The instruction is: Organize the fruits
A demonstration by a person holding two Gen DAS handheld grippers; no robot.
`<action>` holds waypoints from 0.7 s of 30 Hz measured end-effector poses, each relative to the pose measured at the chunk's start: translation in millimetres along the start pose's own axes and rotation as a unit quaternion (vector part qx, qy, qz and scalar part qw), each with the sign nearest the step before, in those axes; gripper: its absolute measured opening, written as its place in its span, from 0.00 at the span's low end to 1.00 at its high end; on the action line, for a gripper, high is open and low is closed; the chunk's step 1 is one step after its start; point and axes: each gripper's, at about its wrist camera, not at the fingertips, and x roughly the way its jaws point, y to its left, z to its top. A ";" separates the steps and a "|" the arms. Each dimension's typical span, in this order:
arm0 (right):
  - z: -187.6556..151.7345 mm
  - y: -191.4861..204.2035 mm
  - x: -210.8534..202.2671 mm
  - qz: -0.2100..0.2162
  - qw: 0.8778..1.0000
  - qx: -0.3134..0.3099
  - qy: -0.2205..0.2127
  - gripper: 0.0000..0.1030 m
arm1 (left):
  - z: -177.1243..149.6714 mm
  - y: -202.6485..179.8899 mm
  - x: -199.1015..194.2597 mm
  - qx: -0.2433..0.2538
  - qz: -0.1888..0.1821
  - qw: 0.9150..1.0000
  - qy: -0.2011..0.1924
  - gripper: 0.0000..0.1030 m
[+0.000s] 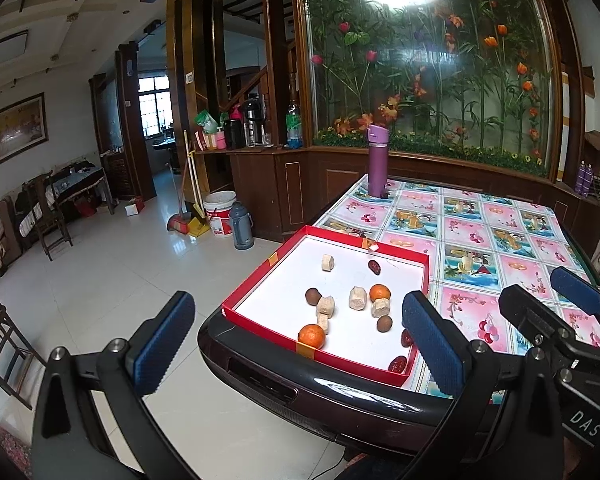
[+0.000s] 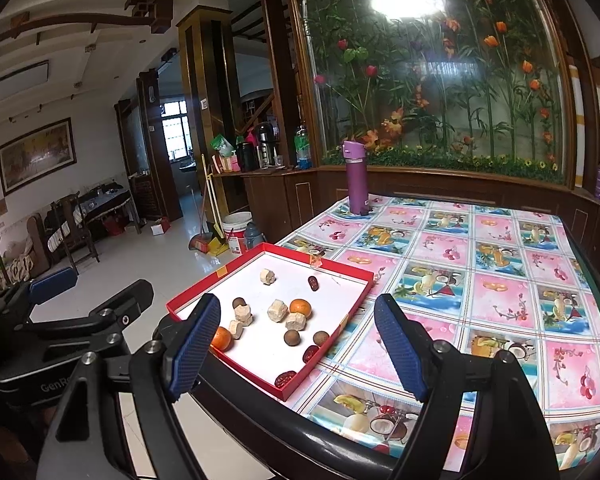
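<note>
A red tray (image 1: 260,326) (image 2: 300,376) with a white floor lies at the table's near left corner. In it are two oranges (image 1: 311,336) (image 2: 301,307), brown round fruits (image 1: 312,296) (image 2: 292,337), dark red dates (image 1: 374,267) (image 2: 313,283) and several beige chunks (image 1: 357,298) (image 2: 278,311). My left gripper (image 1: 300,308) hovers open in front of the tray's near edge, with nothing between its fingers. My right gripper (image 2: 298,308) is open beside it on the right, also off the table and holding nothing. Each gripper shows in the other's view: the right gripper (image 1: 548,292) and the left gripper (image 2: 96,284).
A purple bottle (image 1: 377,164) (image 2: 356,178) stands at the table's far left corner. A fruit-patterned cloth (image 2: 460,280) covers the table, which has a dark raised rim (image 1: 300,392). On the tiled floor to the left are a white bucket (image 1: 219,214), a grey flask (image 1: 241,226) and chairs.
</note>
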 end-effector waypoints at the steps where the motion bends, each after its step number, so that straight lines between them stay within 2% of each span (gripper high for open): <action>1: -0.1 -0.1 0.9 0.001 1.000 0.002 0.001 0.77 | 0.0 0.5 0.3 0.000 0.000 1.000 0.001 1.00; 21: -1.5 3.1 4.9 0.006 1.000 0.003 0.005 0.77 | -1.5 3.5 9.2 0.000 0.002 1.000 0.013 1.00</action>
